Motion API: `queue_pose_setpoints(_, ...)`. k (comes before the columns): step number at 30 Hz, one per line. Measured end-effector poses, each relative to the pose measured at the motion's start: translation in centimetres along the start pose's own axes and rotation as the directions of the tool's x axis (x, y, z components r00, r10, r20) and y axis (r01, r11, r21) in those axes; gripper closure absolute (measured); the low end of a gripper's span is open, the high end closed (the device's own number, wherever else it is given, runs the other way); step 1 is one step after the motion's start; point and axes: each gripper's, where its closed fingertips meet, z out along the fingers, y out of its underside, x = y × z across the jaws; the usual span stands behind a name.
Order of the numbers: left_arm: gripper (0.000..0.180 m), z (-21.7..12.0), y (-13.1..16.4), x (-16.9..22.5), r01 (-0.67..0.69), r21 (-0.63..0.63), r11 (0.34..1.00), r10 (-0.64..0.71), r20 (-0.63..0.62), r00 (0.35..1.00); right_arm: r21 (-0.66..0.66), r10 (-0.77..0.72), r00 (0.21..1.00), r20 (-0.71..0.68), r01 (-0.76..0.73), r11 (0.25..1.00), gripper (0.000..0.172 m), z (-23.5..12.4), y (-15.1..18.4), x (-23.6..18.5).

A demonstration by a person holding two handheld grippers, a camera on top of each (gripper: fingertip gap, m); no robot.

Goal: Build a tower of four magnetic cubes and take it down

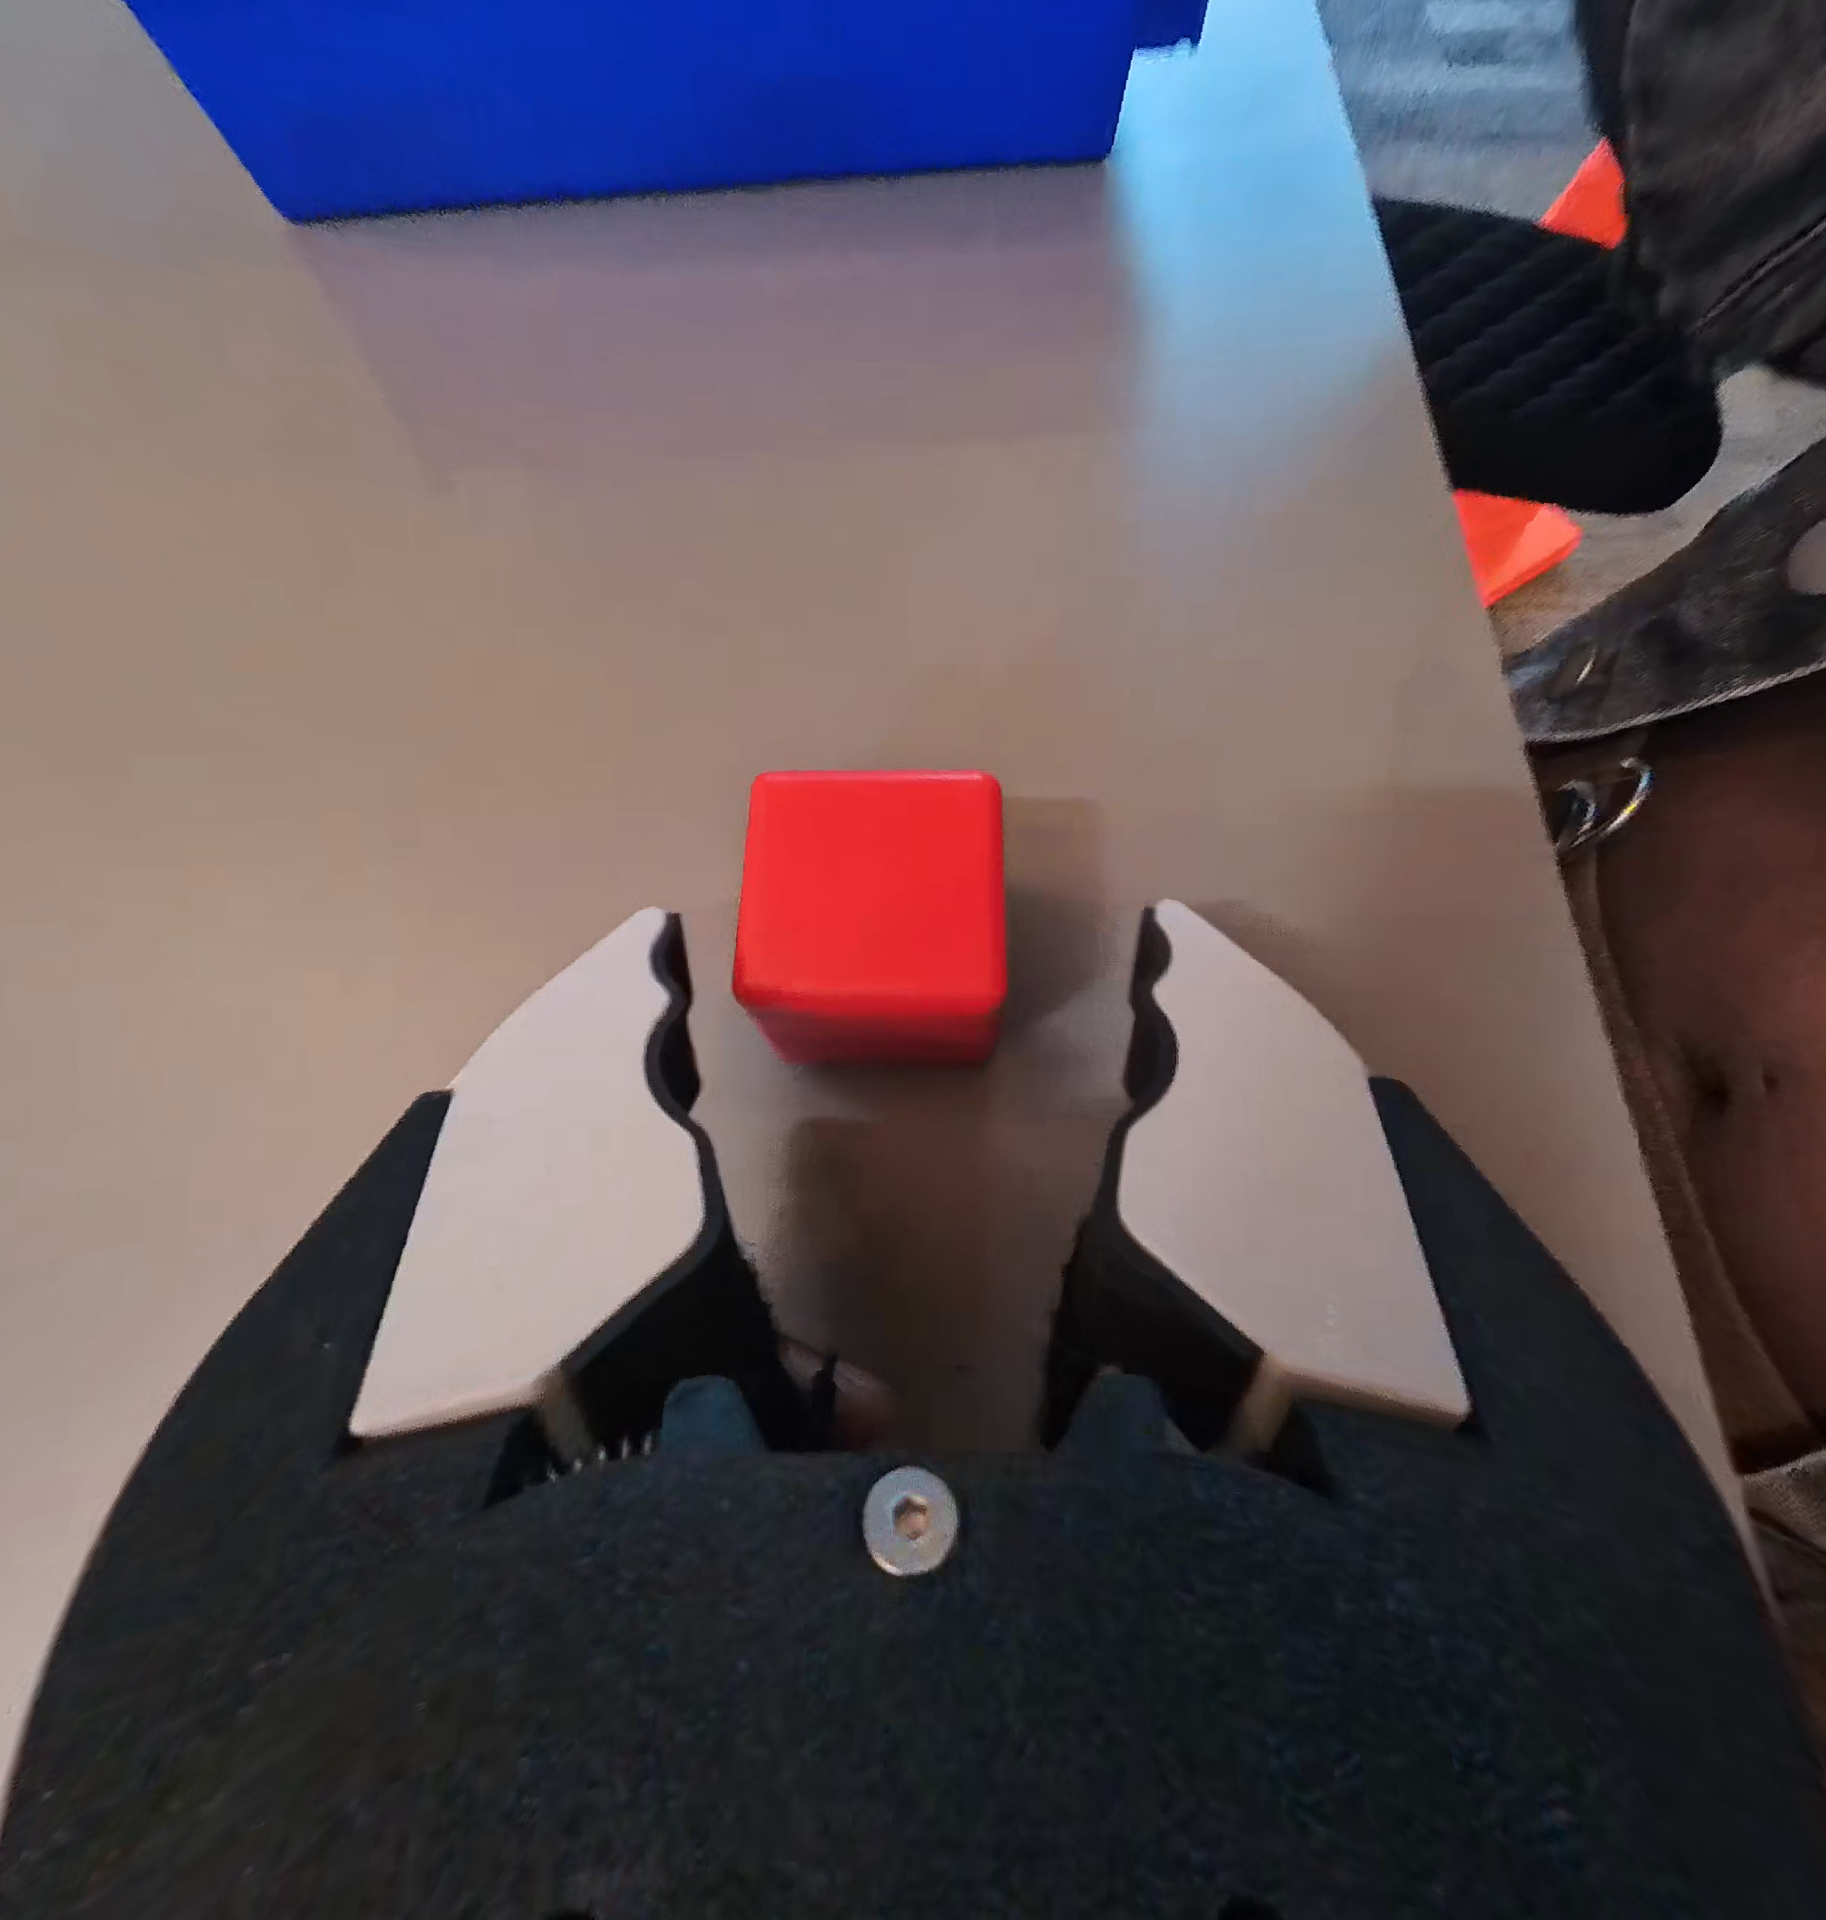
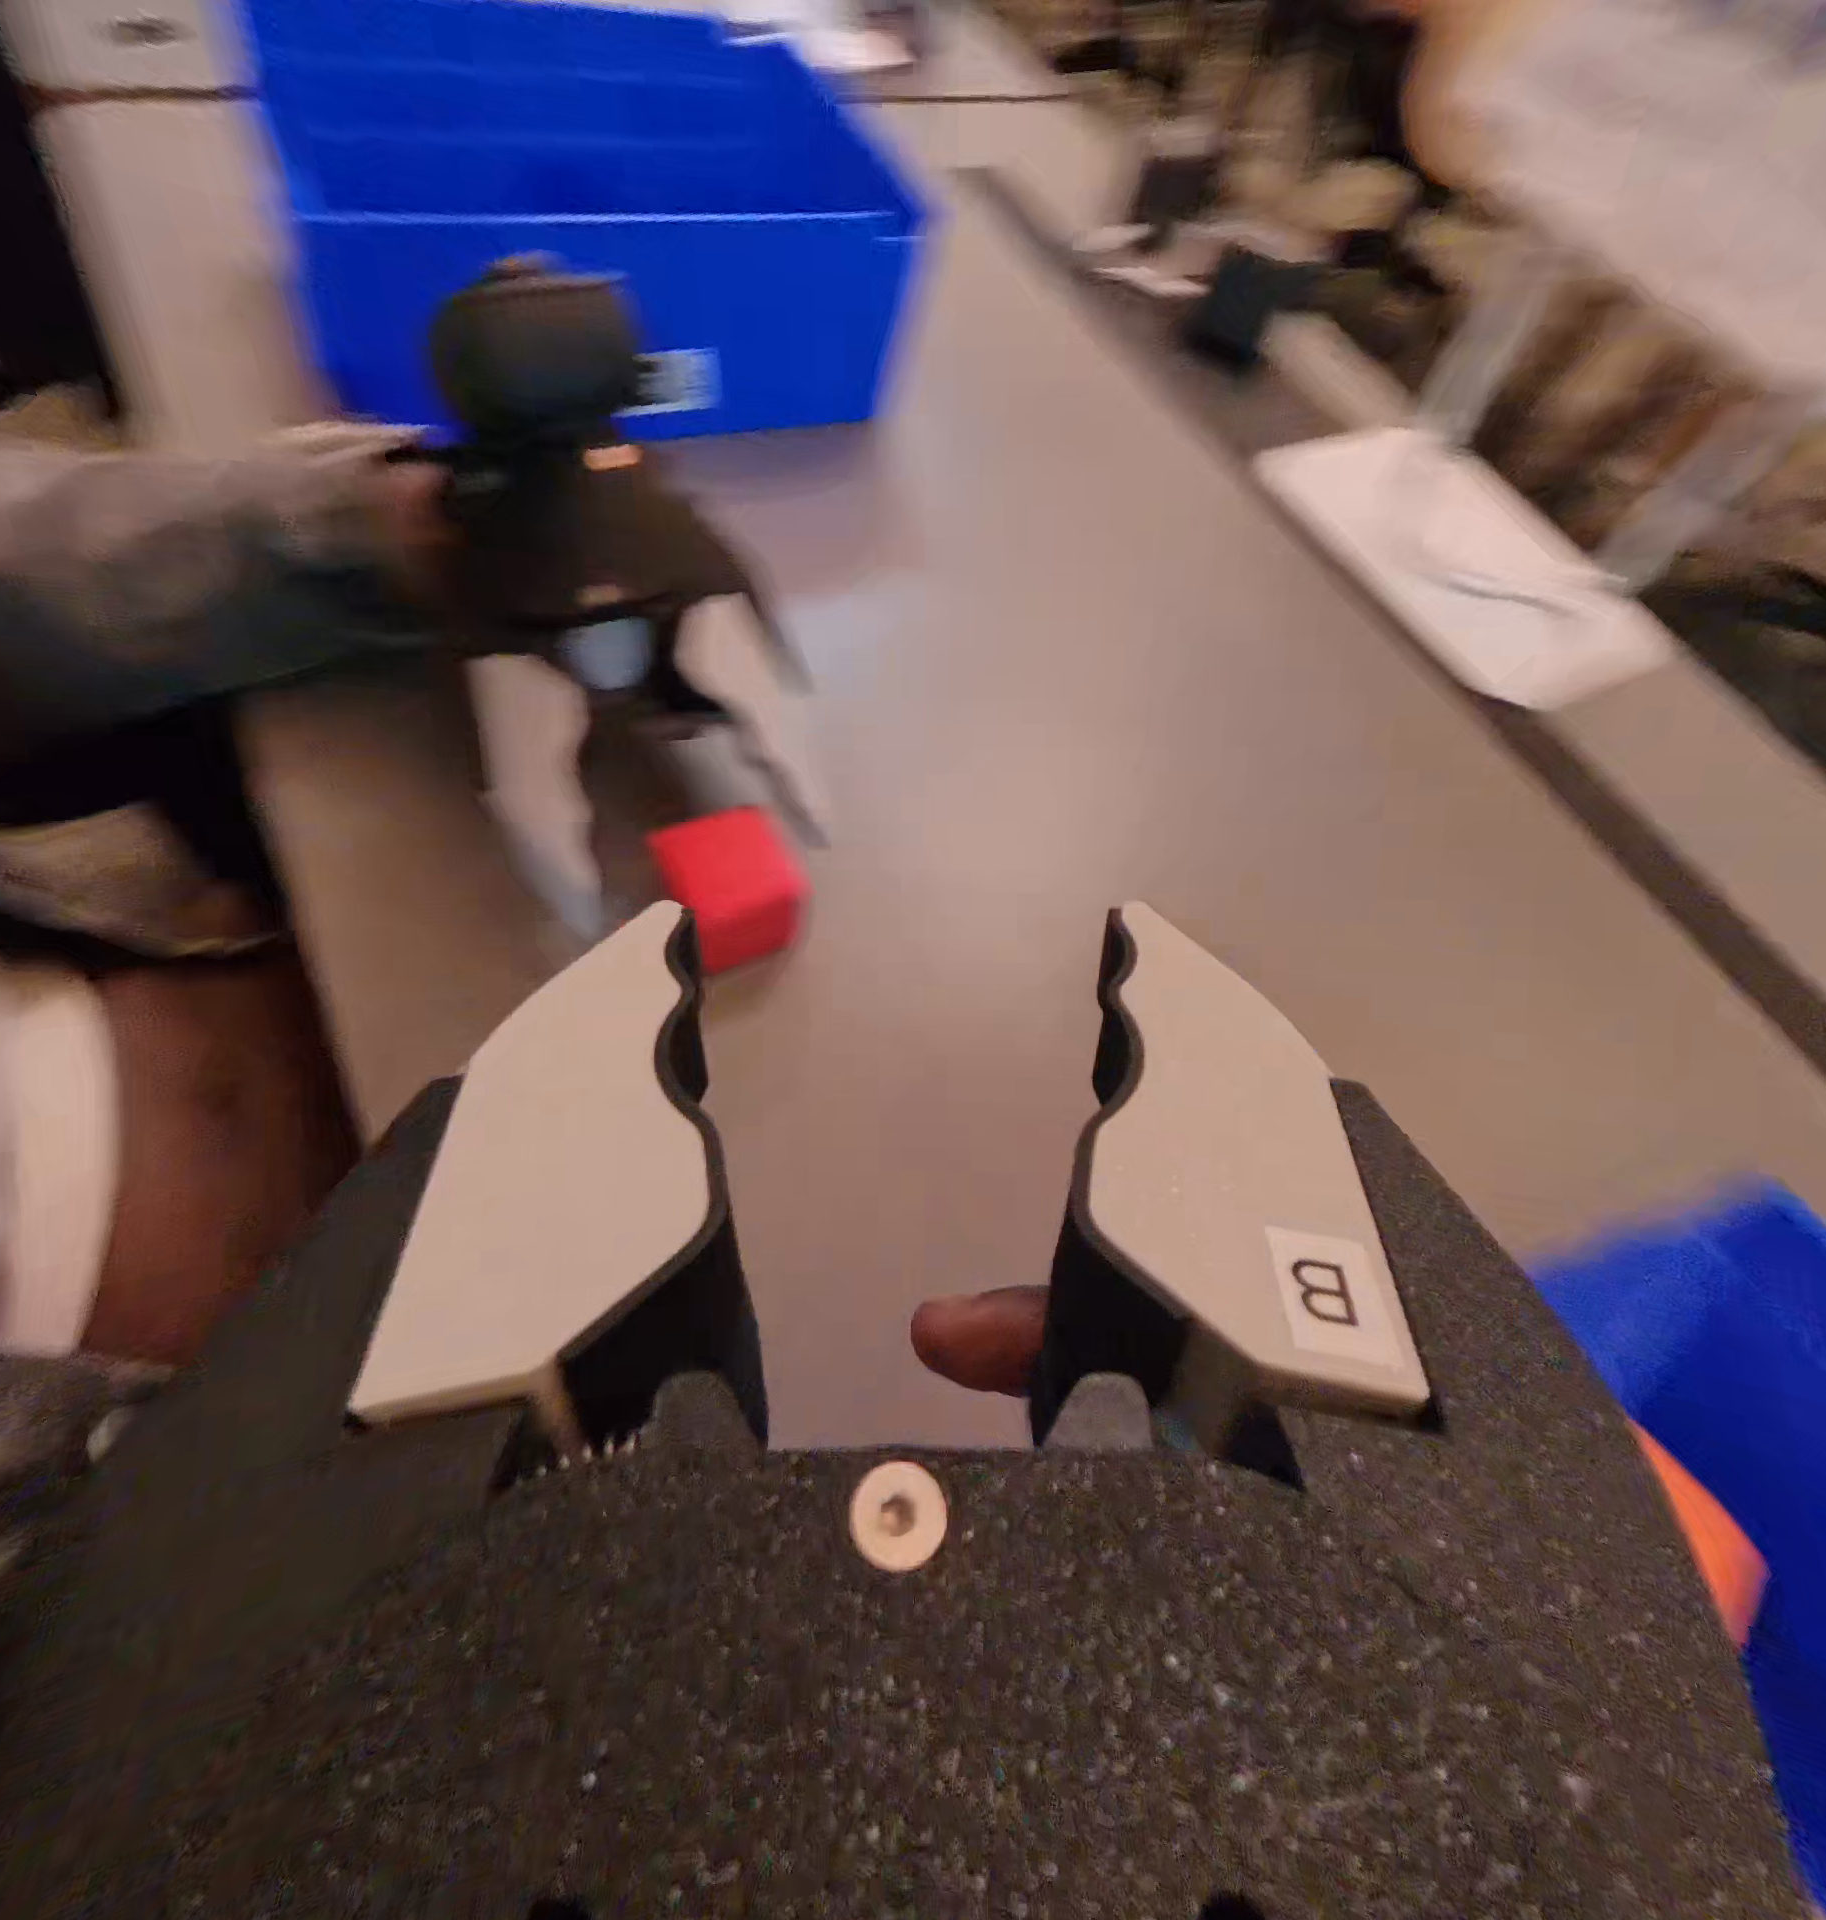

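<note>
Left wrist view shows the left gripper (image 1: 914, 914) spread wide over a red magnetic cube (image 1: 873, 914) standing on the grey worktop (image 1: 576, 623), with a clear gap between each pad and the cube. A blue bin (image 1: 628, 94) sits at the far edge. Right wrist view, blurred, shows the right gripper (image 2: 898, 920) wide open and bare, the cube to its left.

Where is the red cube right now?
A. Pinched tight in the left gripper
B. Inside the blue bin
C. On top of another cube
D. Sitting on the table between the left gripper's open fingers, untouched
D: the red cube rests on the table, with bare gaps to both fingers of the left gripper.
</note>
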Motion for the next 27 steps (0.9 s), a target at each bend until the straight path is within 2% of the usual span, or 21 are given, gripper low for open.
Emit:
queue_pose_setpoints(1,0.093,-0.3,-0.5,0.1,0.016,0.032,0.999,-0.016,-0.009,1.000,-0.017,-0.041,0.993,0.113,0.043,0.999,0.097,1.8,0.0,-2.0)
queue_pose_setpoints(4,0.075,-1.7,-2.4,0.4,0.083,0.165,0.983,-0.072,-0.069,0.995,-0.132,-0.122,0.957,0.264,0.161,0.978,0.099,6.9,2.2,-4.4)
queue_pose_setpoints(6,0.067,-3.1,-3.9,0.3,0.115,0.279,0.954,-0.092,-0.094,0.991,-0.177,-0.110,0.928,0.355,0.183,0.967,0.101,9.5,3.6,-5.5)
queue_pose_setpoints(9,0.067,-5.3,-6.0,-0.6,0.142,0.442,0.886,-0.120,-0.077,0.990,-0.237,-0.104,0.905,0.414,0.217,0.947,0.101,12.4,5.2,-6.4)
queue_pose_setpoints(11,0.070,-6.1,-6.4,-1.6,0.164,0.490,0.856,-0.160,-0.051,0.986,-0.268,-0.121,0.891,0.438,0.258,0.928,0.104,13.6,6.2,-6.9)
queue_pose_setpoints(13,0.071,-6.4,-6.5,-2.2,0.172,0.507,0.845,-0.183,-0.029,0.983,-0.294,-0.130,0.886,0.446,0.282,0.913,0.122,14.4,6.9,-7.3)
queue_pose_setpoints(15,0.073,-6.5,-6.6,-2.4,0.156,0.512,0.845,-0.177,-0.008,0.984,-0.282,-0.144,0.892,0.429,0.284,0.916,0.123,14.6,6.8,-7.3)
queue_pose_setpoints(18,0.074,-6.4,-6.4,-2.8,0.137,0.507,0.851,-0.178,0.034,0.983,-0.269,-0.134,0.920,0.369,0.244,0.932,0.123,13.7,6.1,-6.5)
queue_pose_setpoints(21,0.075,-6.3,-6.3,-3.0,0.128,0.501,0.856,-0.176,0.051,0.983,-0.230,-0.103,0.961,0.258,0.165,0.959,0.123,10.9,4.3,-4.4)
queue_pose_setpoints(24,0.075,-6.1,-6.0,-3.2,0.110,0.481,0.870,-0.169,0.081,0.982,-0.171,-0.062,0.996,0.056,0.071,0.983,0.123,5.8,2.4,-0.6)
queue_pose_setpoints(27,0.077,-6.1,-6.0,-3.3,0.088,0.483,0.871,-0.154,0.098,0.983,-0.122,0.031,0.980,-0.198,-0.056,0.991,0.123,-1.1,2.7,4.5)
